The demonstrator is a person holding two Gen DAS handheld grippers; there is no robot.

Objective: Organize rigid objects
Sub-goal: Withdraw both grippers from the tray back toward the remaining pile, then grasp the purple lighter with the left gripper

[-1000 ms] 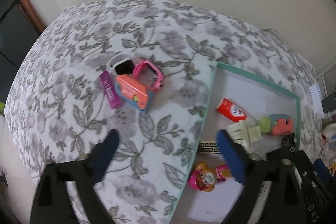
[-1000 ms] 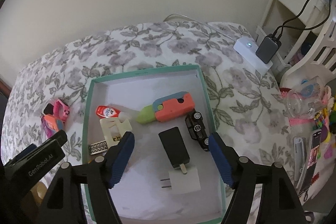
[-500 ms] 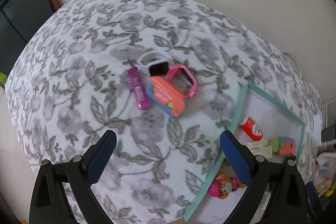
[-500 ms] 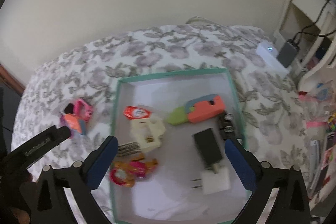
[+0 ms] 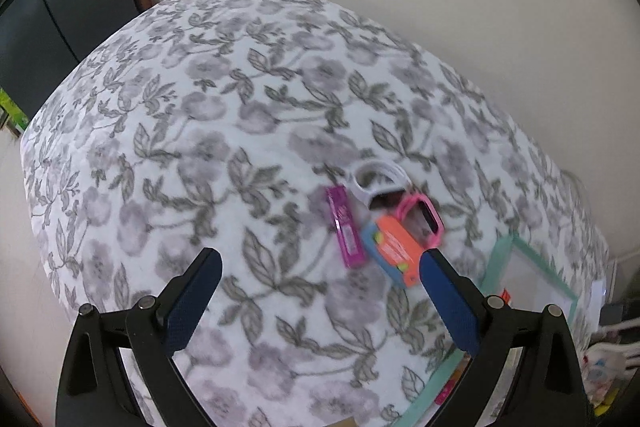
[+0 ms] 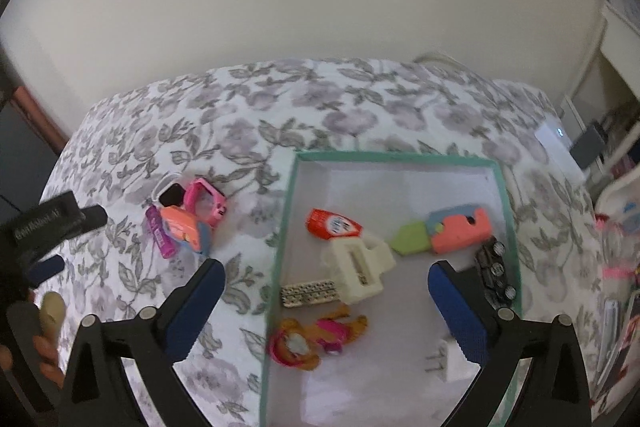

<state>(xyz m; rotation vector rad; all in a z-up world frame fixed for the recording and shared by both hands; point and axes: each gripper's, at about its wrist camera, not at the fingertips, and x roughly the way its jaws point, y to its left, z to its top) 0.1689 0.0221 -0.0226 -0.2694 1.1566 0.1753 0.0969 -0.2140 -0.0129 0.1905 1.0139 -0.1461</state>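
Left gripper [image 5: 318, 285]: jaws wide apart, empty, above the floral bedspread [image 5: 208, 131].
Right gripper [image 6: 326, 297]: jaws apart, empty, over the teal-rimmed white box [image 6: 285, 219].
Loose pile: purple bar [image 5: 346, 227], orange-blue toy [image 5: 394, 251], pink watch [image 5: 420, 213], white watch [image 5: 378, 179], touching, beside the box.

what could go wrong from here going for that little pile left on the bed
The purple stick, orange and blue toy, pink watch and white watch lie touching or overlapping, so the open left hand-held gripper may catch two things or knock one away.

The floral bedcover looks soft, so fingers pressing down may snag fabric.

The box is already crowded near its left wall, so a drop there may land on other toys.
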